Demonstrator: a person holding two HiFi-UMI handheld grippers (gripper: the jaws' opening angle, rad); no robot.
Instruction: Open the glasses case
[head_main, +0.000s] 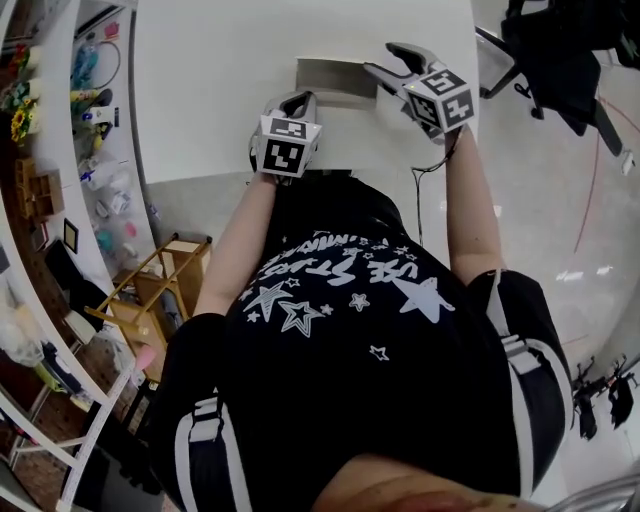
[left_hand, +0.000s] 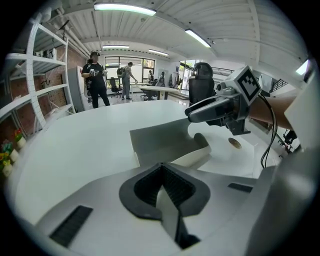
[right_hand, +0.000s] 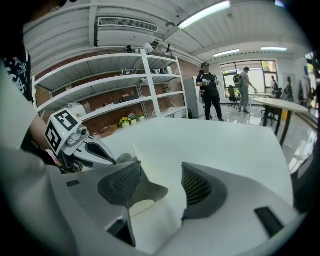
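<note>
Your black star-printed shirt (head_main: 350, 300) fills the near field of the head view, with both arms reaching forward to the white worktop (left_hand: 75, 145). The left tongs (left_hand: 161, 172) are closed: their ribbed pads meet at the tips and grip nothing. The right tongs (right_hand: 161, 177) stand wide apart and are not clamped on anything. The glasses case (left_hand: 162, 142), grey outside and cream within, lies flat on the worktop just beyond the tips of the left tongs. In the right gripper view its grey flap shows beside the left-hand pad of the right tongs, partly in the gap between the pads. Seen from the left tongs, the right tongs sit just above the case's far right corner; contact cannot be confirmed. Past the right tongs, wall shelves (right_hand: 125, 85) line the room.
</note>
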